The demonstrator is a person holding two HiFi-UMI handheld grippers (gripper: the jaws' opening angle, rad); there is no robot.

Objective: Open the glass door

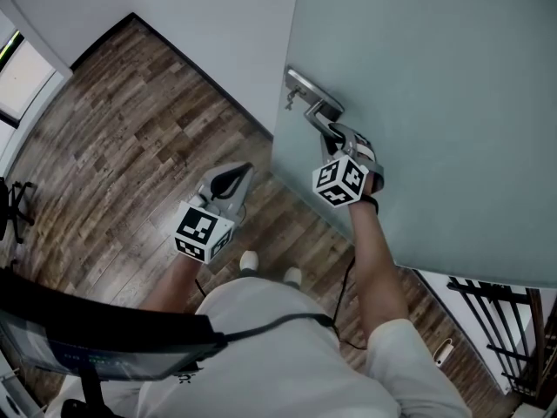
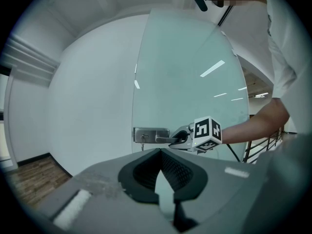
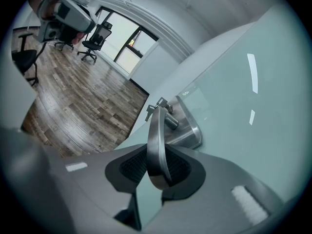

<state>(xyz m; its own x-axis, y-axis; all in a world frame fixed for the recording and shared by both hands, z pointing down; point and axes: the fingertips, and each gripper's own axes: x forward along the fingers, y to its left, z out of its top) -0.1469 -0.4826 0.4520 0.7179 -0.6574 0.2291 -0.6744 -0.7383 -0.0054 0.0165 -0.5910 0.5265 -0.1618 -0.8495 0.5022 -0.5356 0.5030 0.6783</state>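
Observation:
The frosted glass door (image 1: 435, 103) stands ajar from the white wall, with a metal lock plate (image 1: 300, 87) and a lever handle (image 1: 315, 111) near its edge. Keys (image 3: 158, 104) hang from the lock. My right gripper (image 1: 335, 138) is shut on the handle; in the right gripper view the lever (image 3: 156, 140) runs down between the pads of the right gripper (image 3: 158, 172). My left gripper (image 1: 237, 177) hangs apart to the left over the floor, pointing at the door. Only a narrow gap shows between the left gripper's (image 2: 163, 174) pads, with nothing in it.
Brown wood flooring (image 1: 130, 129) spreads to the left, bounded by a white wall (image 1: 218, 24). Office chairs (image 3: 92, 45) stand by a far window. A black railing (image 1: 505, 320) lies behind the door at the lower right. The person's torso fills the bottom of the head view.

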